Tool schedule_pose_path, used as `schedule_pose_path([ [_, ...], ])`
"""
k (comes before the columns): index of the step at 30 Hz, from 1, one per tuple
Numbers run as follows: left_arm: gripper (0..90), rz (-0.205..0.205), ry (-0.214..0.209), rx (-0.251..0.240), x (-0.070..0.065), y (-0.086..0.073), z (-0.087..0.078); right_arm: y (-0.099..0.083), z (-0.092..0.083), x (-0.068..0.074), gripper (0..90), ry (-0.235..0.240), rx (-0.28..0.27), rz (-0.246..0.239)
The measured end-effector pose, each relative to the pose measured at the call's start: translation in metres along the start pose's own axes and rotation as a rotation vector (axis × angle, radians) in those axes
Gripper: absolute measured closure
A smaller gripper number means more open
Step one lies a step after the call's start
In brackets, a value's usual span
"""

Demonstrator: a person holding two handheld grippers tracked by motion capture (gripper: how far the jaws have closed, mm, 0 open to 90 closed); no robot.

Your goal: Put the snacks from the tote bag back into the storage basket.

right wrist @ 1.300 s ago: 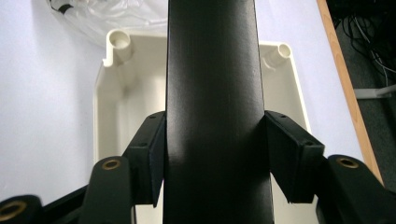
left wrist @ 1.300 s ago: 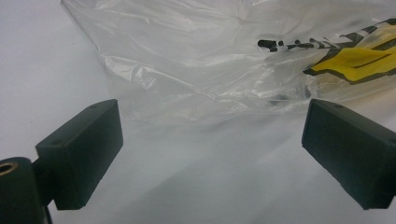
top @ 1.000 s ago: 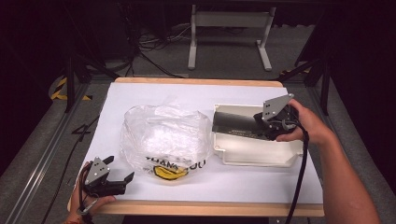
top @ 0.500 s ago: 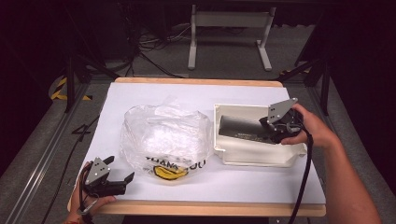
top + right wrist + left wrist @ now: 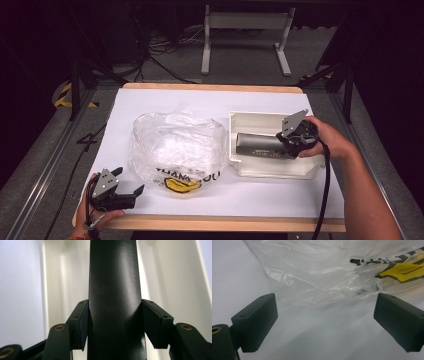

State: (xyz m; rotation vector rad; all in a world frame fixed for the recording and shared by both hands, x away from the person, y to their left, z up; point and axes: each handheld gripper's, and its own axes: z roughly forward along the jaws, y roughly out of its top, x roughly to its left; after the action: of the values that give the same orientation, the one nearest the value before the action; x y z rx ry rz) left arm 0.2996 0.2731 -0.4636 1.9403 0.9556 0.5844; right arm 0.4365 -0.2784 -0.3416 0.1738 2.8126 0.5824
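- Your right gripper [image 5: 287,145] is clamped on the dark bar [image 5: 260,146]; in the right gripper view both pads [image 5: 83,323] press flat against the sides of the bar [image 5: 113,300].
- The bar lies level inside the white tray [image 5: 240,120], its free end pointing toward the bag, the gripped end at the tray's right side. Whether it touches the tray floor can't be made out.
- The tray sits on the right half of the white table [image 5: 150,100], just beside the clear plastic bag [image 5: 175,145].
- Your left gripper [image 5: 127,187] rests at the table's near left corner with its jaws wide apart and nothing between them.
- In the left gripper view the bag [image 5: 324,272] with its yellow and black print lies just ahead of the jaws, not touching them.
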Motion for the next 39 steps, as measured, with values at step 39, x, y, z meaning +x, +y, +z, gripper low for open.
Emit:
schedule_pose_path([
  [39, 6.2, 0.002, 0.000, -0.010, 0.000, 0.000, -0.002, -0.009, 0.028, -0.009, 42.1, 0.010, 0.123, 0.036],
])
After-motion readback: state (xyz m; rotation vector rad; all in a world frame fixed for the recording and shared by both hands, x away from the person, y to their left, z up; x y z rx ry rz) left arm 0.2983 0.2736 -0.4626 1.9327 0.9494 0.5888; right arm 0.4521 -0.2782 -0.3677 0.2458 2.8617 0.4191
